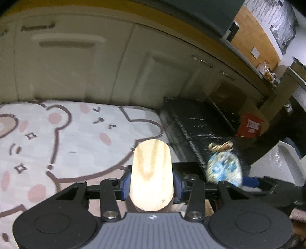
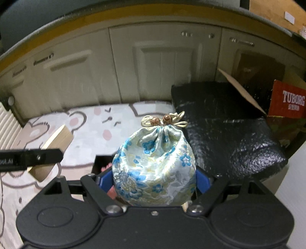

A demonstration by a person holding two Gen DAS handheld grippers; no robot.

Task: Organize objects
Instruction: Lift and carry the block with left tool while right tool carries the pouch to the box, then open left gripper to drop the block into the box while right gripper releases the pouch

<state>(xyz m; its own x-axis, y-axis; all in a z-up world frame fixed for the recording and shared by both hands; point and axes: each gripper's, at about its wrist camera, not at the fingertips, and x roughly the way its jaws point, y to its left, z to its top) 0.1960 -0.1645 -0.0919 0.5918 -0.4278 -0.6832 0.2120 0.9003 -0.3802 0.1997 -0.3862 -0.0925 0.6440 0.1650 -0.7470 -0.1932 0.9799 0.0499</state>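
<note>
Left tongs clench a smooth rounded wooden block; right tongs grasp a bulging floral brocade pouch.

A pale wooden block and an upright blue-flowered drawstring pouch, cord tied shut, each clamped between blue pads.

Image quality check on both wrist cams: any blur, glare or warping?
Left wrist view: the brocade pouch is motion-smeared, the wooden piece in the left claw stays sharp, and the cabinet fronts are soft. Right wrist view: the pouch is crisp, glare speckles the black plastic bag, and fisheye bows the countertop edge.
</note>
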